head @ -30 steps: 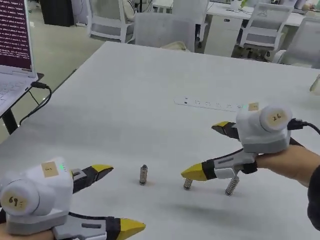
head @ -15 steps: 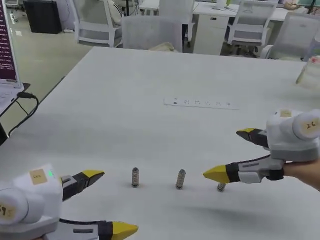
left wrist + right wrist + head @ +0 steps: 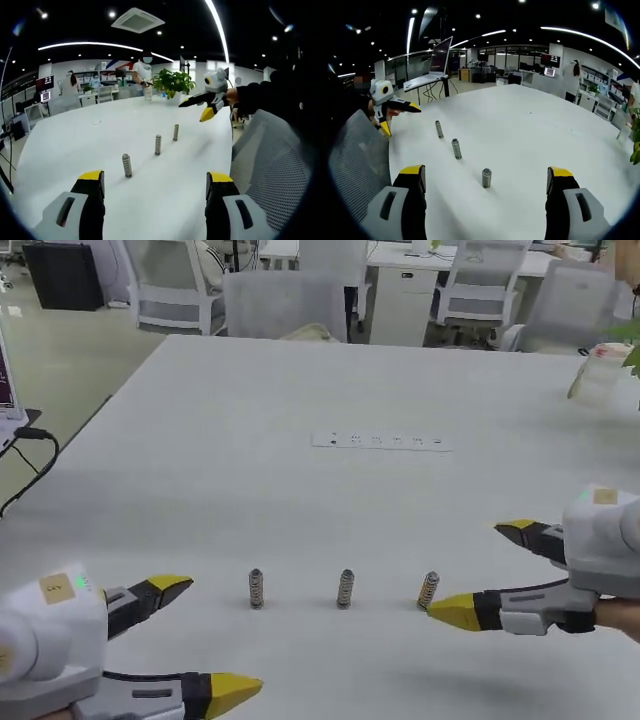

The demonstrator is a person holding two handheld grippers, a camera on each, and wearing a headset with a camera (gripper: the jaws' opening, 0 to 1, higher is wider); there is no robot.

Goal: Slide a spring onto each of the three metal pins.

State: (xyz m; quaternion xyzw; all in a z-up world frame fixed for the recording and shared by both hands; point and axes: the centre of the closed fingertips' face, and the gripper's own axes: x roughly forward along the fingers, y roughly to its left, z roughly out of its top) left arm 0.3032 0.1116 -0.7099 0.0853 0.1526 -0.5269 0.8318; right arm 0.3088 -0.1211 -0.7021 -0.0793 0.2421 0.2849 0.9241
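Three spring-covered pins stand in a row on the white table: the left pin (image 3: pixel 256 588), the middle pin (image 3: pixel 346 588) and the right pin (image 3: pixel 428 590), which leans slightly. My left gripper (image 3: pixel 205 635) is open and empty at the near left, short of the left pin (image 3: pixel 127 165). To the right of the row, my right gripper (image 3: pixel 488 570) is open and empty, its lower tip close to the right pin (image 3: pixel 486 178). The row runs away from the left gripper (image 3: pixel 156 185) toward the right gripper (image 3: pixel 212 97). Seen from the right gripper (image 3: pixel 486 175), the row runs toward the left gripper (image 3: pixel 387 107).
A white power strip (image 3: pixel 375 441) lies mid-table beyond the pins. A clear container (image 3: pixel 600 380) and plant leaves sit at the far right. A black cable (image 3: pixel 25 435) hangs off the left edge. Office chairs (image 3: pixel 285 305) stand behind the table.
My right gripper has drawn back to the right, away from the middle and right pins, still open. The head camera has shifted. The left gripper has hardly moved.
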